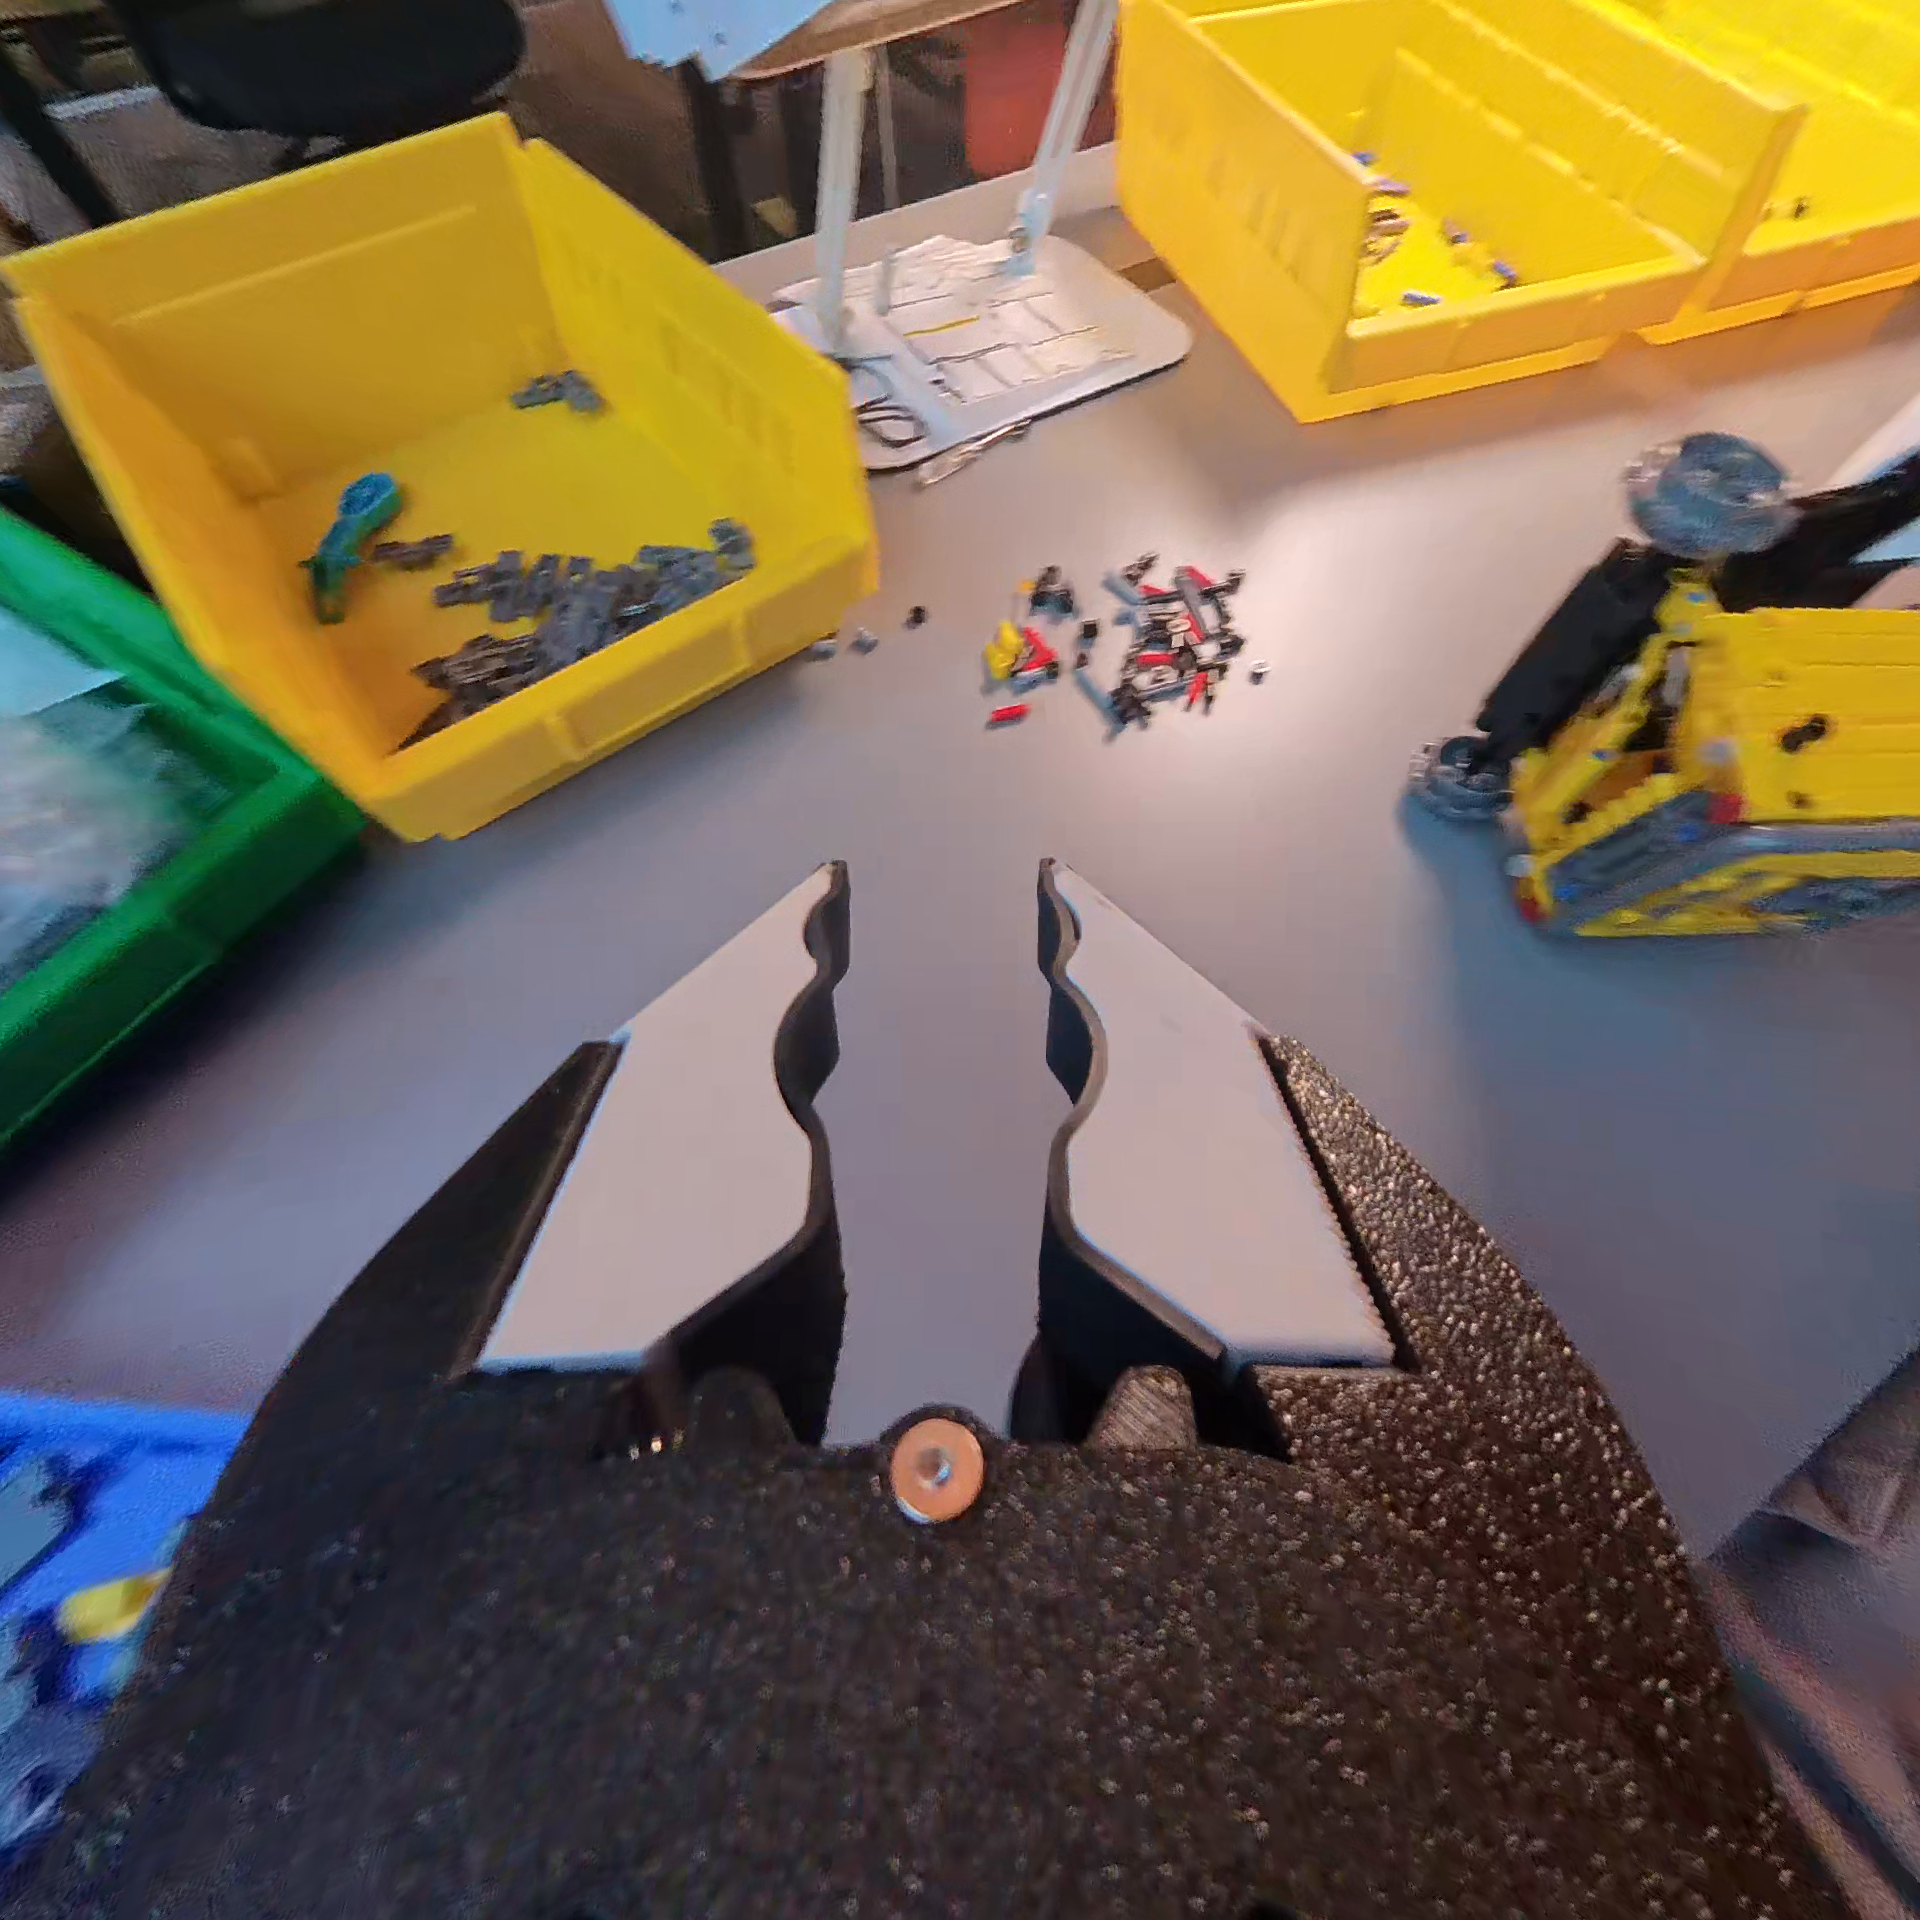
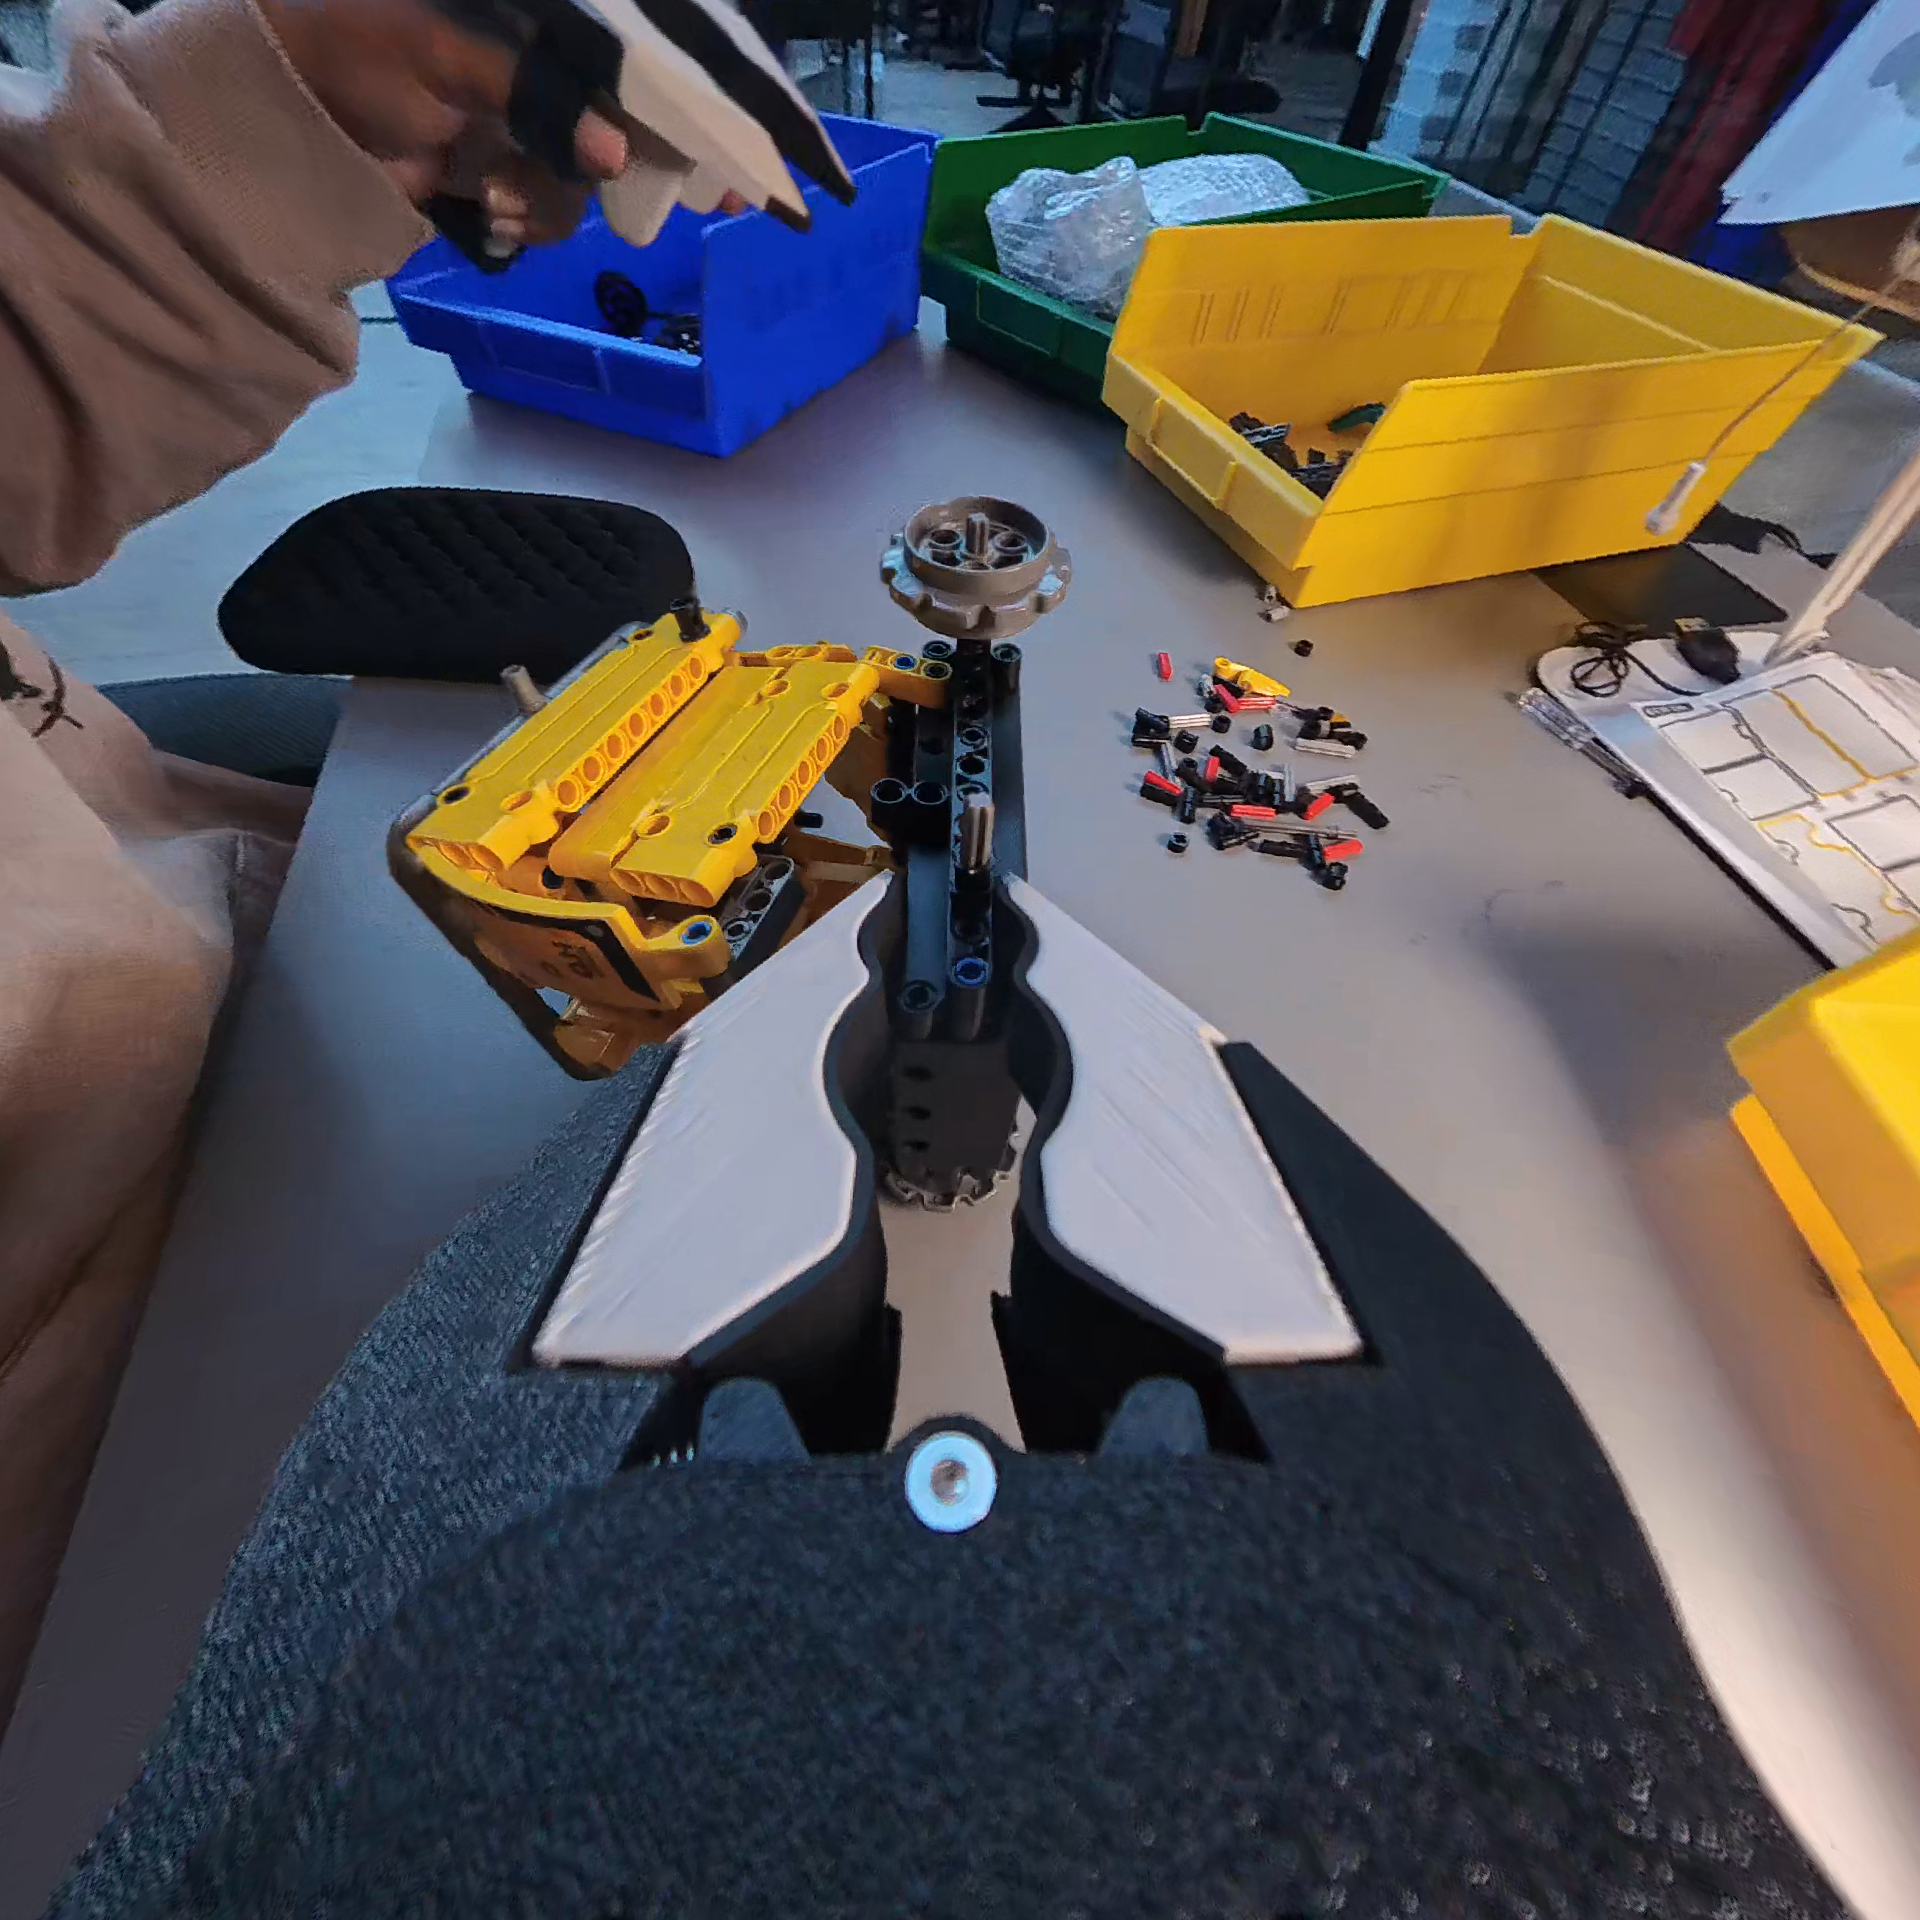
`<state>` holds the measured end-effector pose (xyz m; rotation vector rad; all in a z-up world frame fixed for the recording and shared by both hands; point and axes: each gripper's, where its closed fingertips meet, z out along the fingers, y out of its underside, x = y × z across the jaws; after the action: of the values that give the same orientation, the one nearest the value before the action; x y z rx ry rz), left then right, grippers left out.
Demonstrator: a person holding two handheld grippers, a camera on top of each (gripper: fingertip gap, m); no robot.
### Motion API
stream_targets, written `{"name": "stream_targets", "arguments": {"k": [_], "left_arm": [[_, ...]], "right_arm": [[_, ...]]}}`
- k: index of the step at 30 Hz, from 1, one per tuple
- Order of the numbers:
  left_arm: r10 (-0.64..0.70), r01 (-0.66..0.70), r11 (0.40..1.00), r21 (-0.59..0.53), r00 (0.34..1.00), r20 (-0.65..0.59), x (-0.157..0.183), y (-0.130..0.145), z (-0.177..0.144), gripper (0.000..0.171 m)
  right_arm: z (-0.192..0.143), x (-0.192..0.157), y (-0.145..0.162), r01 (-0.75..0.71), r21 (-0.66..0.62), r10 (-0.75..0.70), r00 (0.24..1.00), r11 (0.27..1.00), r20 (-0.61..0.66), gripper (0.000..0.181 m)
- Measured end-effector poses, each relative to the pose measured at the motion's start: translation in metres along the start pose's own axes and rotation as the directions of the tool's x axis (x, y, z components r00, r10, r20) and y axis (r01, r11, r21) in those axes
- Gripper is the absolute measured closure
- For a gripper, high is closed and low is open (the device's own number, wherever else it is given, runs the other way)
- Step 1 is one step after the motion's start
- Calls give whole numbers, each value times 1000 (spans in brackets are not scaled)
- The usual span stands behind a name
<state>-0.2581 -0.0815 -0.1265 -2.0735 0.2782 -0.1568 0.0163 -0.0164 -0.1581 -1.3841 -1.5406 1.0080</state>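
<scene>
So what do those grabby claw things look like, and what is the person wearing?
Each hand-held gripper, left and right, has a rough, speckled black body, two pale grey fingers with wavy black inner edges, and a shiny round screw in the middle. No cables show. The person wears a soft beige sleeve.

Left gripper (image 1: 943, 883) and right gripper (image 2: 948, 894): speckled black bodies, each with two pale grey fingers (image 1: 686, 1164) edged by wavy black pads and one silver screw (image 1: 935, 1473) at the centre. Sleeve (image 2: 156, 260): loose tan knit, ribbed cuff.
</scene>
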Motion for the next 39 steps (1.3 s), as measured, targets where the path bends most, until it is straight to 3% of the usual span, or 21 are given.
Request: {"name": "stream_targets", "arguments": {"k": [4, 9, 12, 16, 23, 28, 30, 34, 36, 39], "left_arm": [[-5, 9, 1000, 24, 985, -175, 57, -2, 24, 132], [-15, 35, 998, 47, 926, -378, 130, -7, 53, 127], [-24, 54, 997, 48, 869, -494, 173, -10, 68, 123], [5, 14, 999, 31, 839, -544, 205, -6, 84, 118], [19, 11, 998, 54, 850, -527, 207, -15, 86, 112], [67, -43, 997, 63, 884, -463, 204, -20, 94, 100], [97, -77, 995, 64, 900, -425, 198, -22, 98, 100], [153, -147, 988, 45, 910, -384, 184, -21, 99, 104], [149, -135, 989, 62, 907, -393, 178, -27, 93, 105], [107, -85, 994, 68, 886, -452, 172, -35, 83, 103]], "right_arm": [[-9, 23, 5, -60, -3, 59, 982, 998, -181, 168], [-27, 47, 13, -142, 4, 129, 884, 990, -449, 167], [-29, 34, 14, -157, 4, 141, 875, 988, -462, 158], [-25, 3, 9, -164, 22, 160, 912, 986, -378, 153], [-14, -23, 1, -248, 84, 262, 907, 965, -330, 152], [8, -52, -14, -381, 166, 406, 901, 910, -156, 138], [16, -71, -19, -358, 138, 369, 927, 924, -64, 131], [5, -98, -28, -202, 96, 195, 977, 975, 81, 135], [-12, -95, -38, -111, 130, 101, 992, 985, 79, 140], [-38, -66, -46, -18, 156, 23, 999, 988, -34, 144]]}}
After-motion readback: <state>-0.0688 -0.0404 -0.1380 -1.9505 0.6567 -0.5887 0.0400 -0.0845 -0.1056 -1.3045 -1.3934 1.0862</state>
